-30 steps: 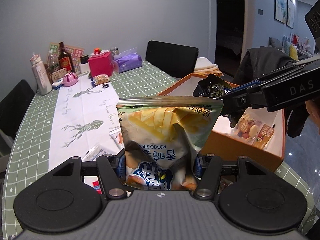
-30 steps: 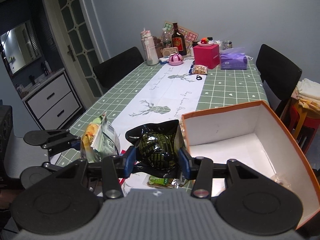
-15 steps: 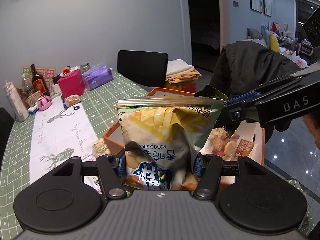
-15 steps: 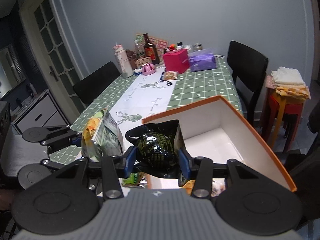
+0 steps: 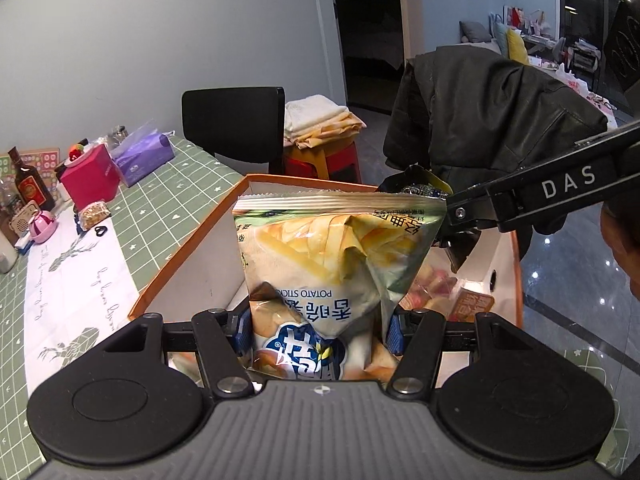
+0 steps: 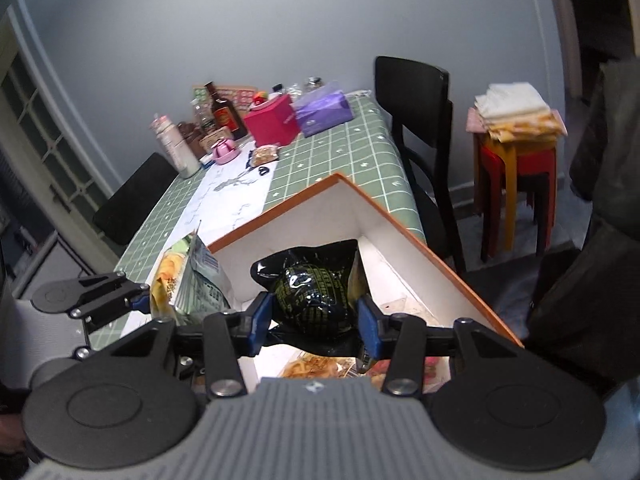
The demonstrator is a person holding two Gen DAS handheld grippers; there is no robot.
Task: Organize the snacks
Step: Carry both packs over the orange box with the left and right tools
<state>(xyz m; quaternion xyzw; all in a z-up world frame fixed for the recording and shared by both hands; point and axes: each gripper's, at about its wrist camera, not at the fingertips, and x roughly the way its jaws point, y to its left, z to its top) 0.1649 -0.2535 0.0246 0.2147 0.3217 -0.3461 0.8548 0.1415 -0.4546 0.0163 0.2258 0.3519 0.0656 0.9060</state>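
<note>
Left wrist view: the left hand-held gripper [image 5: 320,330] pinches a pale foil potato-stick bag [image 5: 340,264] above the orange-rimmed white cardboard box [image 5: 188,248] on the desk. The right hand-held gripper [image 6: 316,322] clamps a glossy black snack pouch [image 6: 314,300] over that box. A few snacks already lie inside; both bags remain unreleased.

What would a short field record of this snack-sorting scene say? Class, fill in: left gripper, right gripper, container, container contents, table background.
left gripper: shut on potato stick bag, held over the box
right gripper: shut on black snack bag, held over the box
container: orange box with white inside, open top
container contents: several snack packets
table background: pink box, purple tissue pack, brown bottle
</note>
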